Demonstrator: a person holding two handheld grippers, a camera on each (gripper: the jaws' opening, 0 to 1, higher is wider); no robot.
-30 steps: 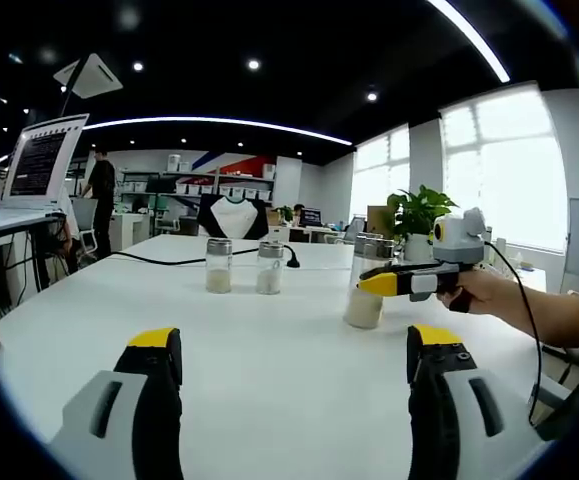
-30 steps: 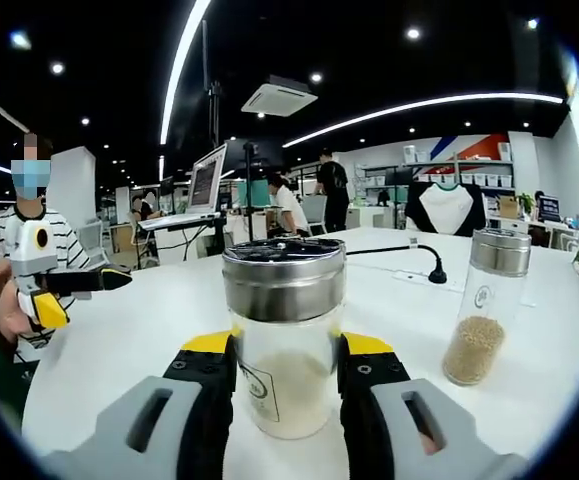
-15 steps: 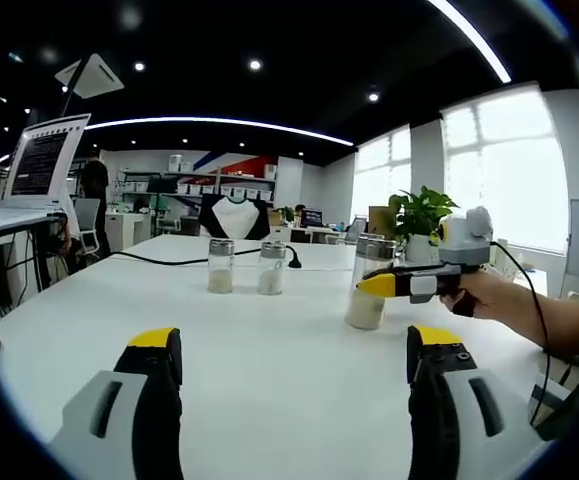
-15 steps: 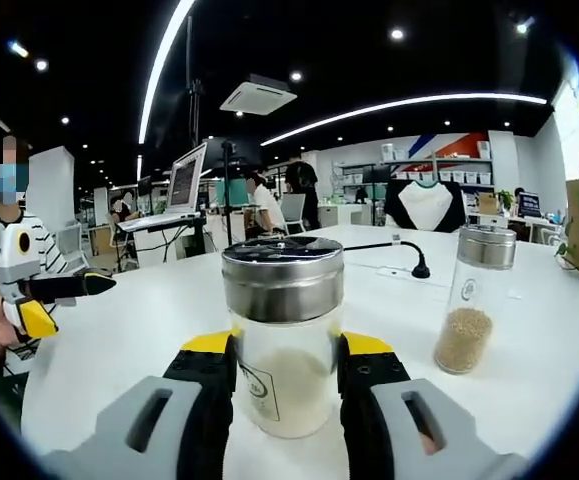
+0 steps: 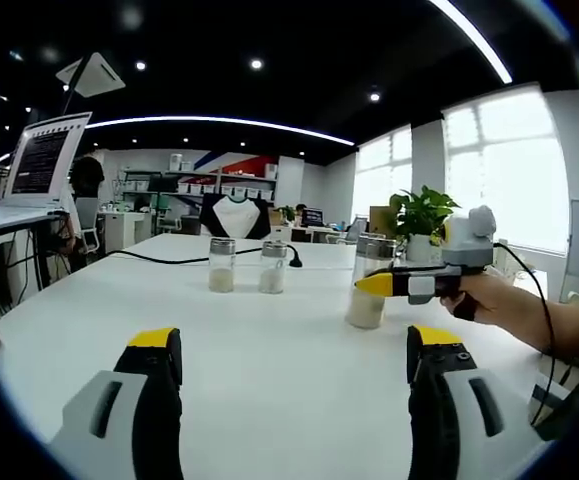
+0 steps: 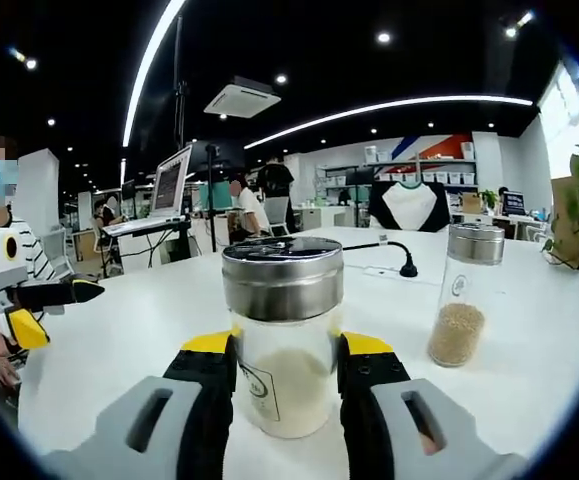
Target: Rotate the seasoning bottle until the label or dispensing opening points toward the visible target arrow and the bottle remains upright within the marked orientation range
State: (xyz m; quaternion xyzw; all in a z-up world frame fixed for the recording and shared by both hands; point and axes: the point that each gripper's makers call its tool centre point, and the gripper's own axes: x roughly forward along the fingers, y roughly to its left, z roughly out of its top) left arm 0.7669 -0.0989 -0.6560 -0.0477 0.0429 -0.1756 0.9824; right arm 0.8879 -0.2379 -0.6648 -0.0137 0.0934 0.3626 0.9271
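The seasoning bottle (image 6: 284, 340) is a clear glass jar with a steel lid and pale powder, standing upright on the white table (image 6: 119, 340). My right gripper (image 6: 287, 350) is shut on its sides, and a small label faces the lower left. In the left gripper view the same bottle (image 5: 366, 288) stands right of centre, with the right gripper (image 5: 384, 284) reaching in from the right, held by a hand (image 5: 489, 300). My left gripper (image 5: 294, 345) hangs open low over the table, with nothing between its jaws. It appears again at the left edge as the left gripper (image 6: 39, 305).
Two more jars (image 5: 221, 265) (image 5: 271, 267) stand at the table's middle back; one with brown grains (image 6: 459, 295) is right of the held bottle. A black cable (image 5: 169, 260) crosses the far side. A laptop (image 5: 44, 155) is at left, a plant (image 5: 424, 210) behind.
The right gripper view has swung to the right: the grain jar and laptop slid left in it, while the bottle stays clamped. In the left gripper view the right gripper edged slightly right.
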